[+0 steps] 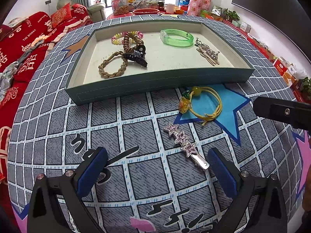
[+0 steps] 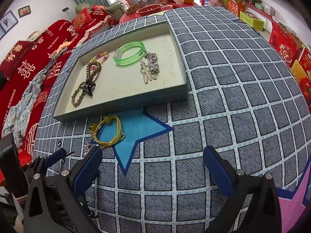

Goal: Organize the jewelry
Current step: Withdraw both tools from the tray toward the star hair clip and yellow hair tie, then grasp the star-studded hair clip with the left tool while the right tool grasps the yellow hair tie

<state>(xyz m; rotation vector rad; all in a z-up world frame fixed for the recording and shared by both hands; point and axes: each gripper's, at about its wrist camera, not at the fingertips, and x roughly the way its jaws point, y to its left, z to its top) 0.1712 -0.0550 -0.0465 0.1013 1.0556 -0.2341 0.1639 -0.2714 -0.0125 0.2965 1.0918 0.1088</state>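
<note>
The sofa cover point(image 1: 25, 38) left of the tray point(image 1: 159, 83) reads "THE BIGDAY"; the tray holds a green bangle point(image 1: 176, 37) (plus hair ties). Both grippers point(image 1: 155, 167) point(image 2: 153, 167) gape, empty.

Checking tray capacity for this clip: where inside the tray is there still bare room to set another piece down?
The tray lining is bare along the near wall and in the middle, between the black claw clip and the silver clips. The far left is crowded with coil ties and the braided tie; the green bangle takes the far right.
</note>
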